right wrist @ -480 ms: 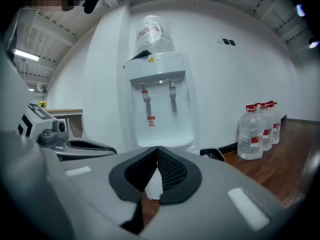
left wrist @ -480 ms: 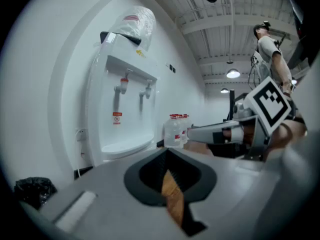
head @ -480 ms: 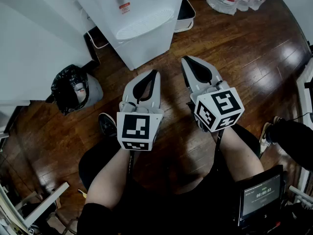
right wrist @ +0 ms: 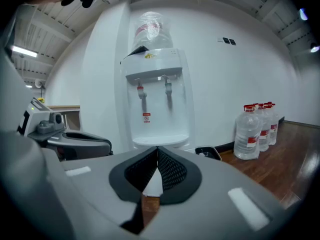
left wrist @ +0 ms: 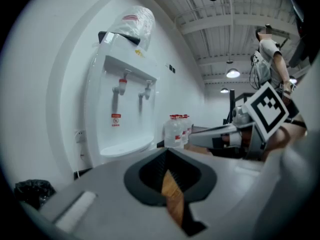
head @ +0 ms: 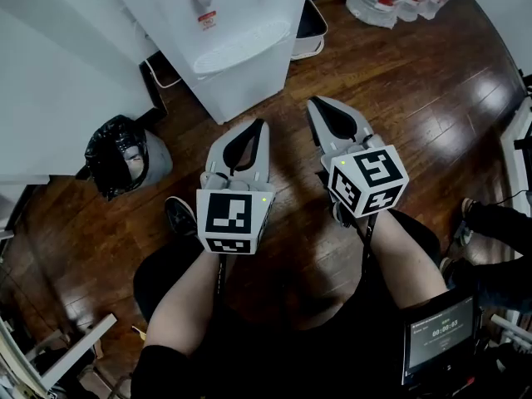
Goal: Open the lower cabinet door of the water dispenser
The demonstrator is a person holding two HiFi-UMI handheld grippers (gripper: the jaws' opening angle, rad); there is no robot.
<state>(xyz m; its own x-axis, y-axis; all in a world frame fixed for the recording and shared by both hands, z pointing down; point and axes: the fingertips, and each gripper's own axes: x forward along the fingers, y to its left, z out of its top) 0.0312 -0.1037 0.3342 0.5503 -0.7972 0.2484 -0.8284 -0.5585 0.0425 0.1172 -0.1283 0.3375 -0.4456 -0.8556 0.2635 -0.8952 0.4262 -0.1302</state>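
Left gripper (head: 261,124) and right gripper (head: 312,103), both pressed together and empty, hovered short of the water dispenser (head: 237,44) on the far side, its lower cabinet door (head: 249,90) looking shut: approach step, next likely dropping low to catch its edge.

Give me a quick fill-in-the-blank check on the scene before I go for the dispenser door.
The left gripper and the right gripper are both ____, holding nothing.
The water bottles have ____ caps.
In the head view, the black trash bag lies to the ____ of the water dispenser.
Missing words: shut; red; left.
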